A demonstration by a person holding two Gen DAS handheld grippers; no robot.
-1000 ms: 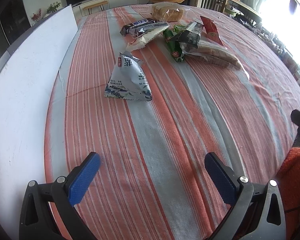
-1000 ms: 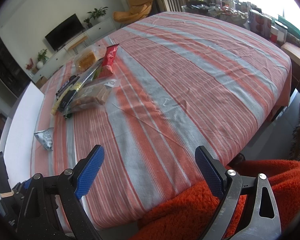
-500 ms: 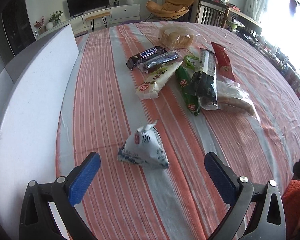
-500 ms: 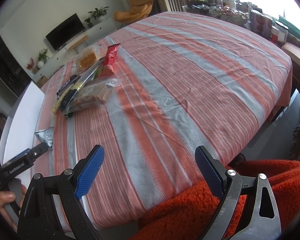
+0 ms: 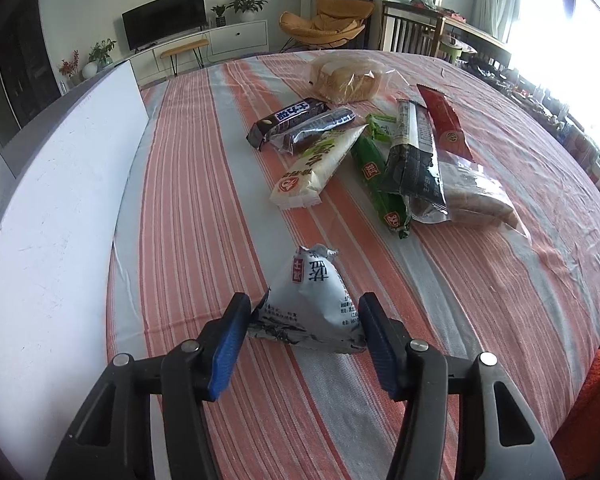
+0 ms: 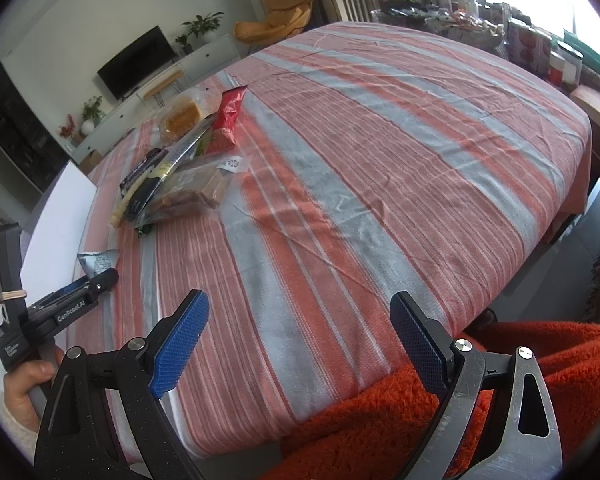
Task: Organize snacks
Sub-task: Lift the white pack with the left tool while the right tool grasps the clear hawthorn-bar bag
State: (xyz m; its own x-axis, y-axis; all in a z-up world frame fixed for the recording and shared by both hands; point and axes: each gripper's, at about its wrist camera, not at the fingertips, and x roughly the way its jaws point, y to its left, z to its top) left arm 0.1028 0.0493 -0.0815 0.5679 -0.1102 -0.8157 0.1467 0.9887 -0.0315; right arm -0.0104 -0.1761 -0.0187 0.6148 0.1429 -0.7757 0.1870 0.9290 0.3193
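Observation:
A small white-and-blue triangular snack pouch lies on the striped tablecloth. My left gripper has its jaws closed in on the pouch's lower corners, both blue pads touching it. Beyond it lies a pile of snacks: a white cracker pack, dark bars, a green pack, a black pack, a red pack and bagged bread. My right gripper is open and empty over the table's near edge. The pouch and left gripper also show in the right wrist view.
A white board stands along the table's left edge. An orange fluffy cloth lies under my right gripper at the table's near edge. The snack pile sits at the far left in the right wrist view. Bottles and jars stand beyond the table.
My left gripper has moved forward to the pouch and its jaws have narrowed from wide open onto it. My right gripper has not moved.

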